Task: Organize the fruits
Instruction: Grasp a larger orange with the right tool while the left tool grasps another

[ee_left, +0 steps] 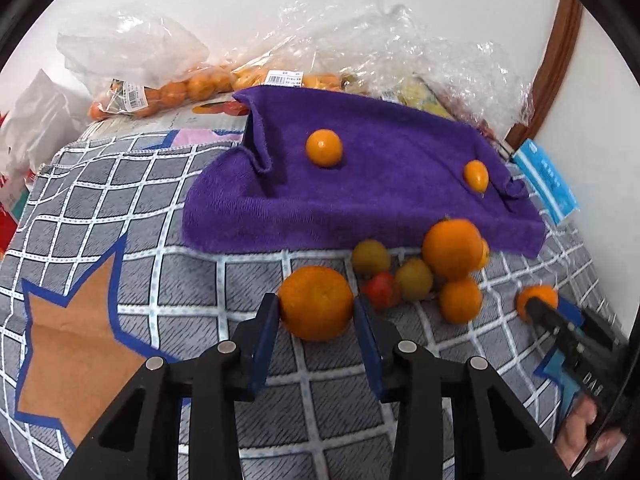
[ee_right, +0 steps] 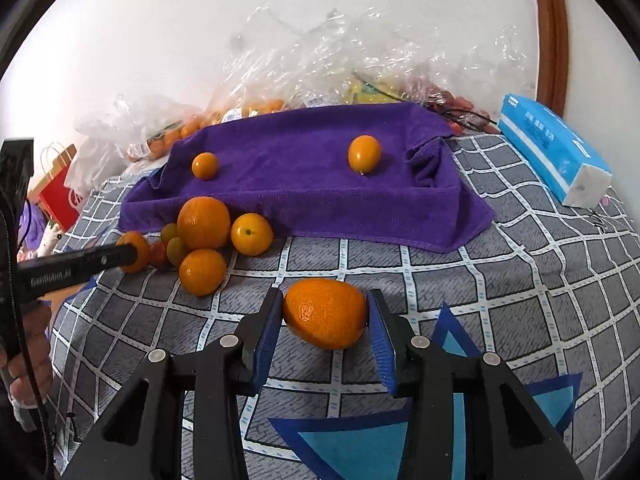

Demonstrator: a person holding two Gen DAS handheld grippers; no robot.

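While you hold both tools low over the grey checked mat (ee_left: 120, 208), its surface carries everything shown, from the purple towel (ee_left: 380, 184) draped over a raised box-like form at the back to the loose fruit in front. Behind the towel lie crinkled clear bags (ee_left: 400, 44), some holding small oranges, against a white wall. A blue tissue pack (ee_right: 552, 152) rests on the mat just right of the towel.

Your left gripper (ee_left: 316, 308) brackets a large orange (ee_left: 316, 302) lying on the mat; both blue pads touch its sides, so the fingers stand narrowed onto the fruit and grip it. Your right gripper (ee_right: 326, 314) likewise closes on a second orange (ee_right: 326, 312), also resting on the mat; the left pad touches the peel, and the right pad sits at its edge, contact there being hard to confirm.

Between the two tools, at the towel's front edge, sits a fruit cluster (ee_right: 200, 240): a big orange, two smaller ones, two yellow-green fruits and one small red fruit, all touching or nearly so.

On top of the towel rest two small orange fruits, well apart: a round one (ee_left: 324, 147) toward the left and an oval one (ee_left: 476, 176) toward the right.
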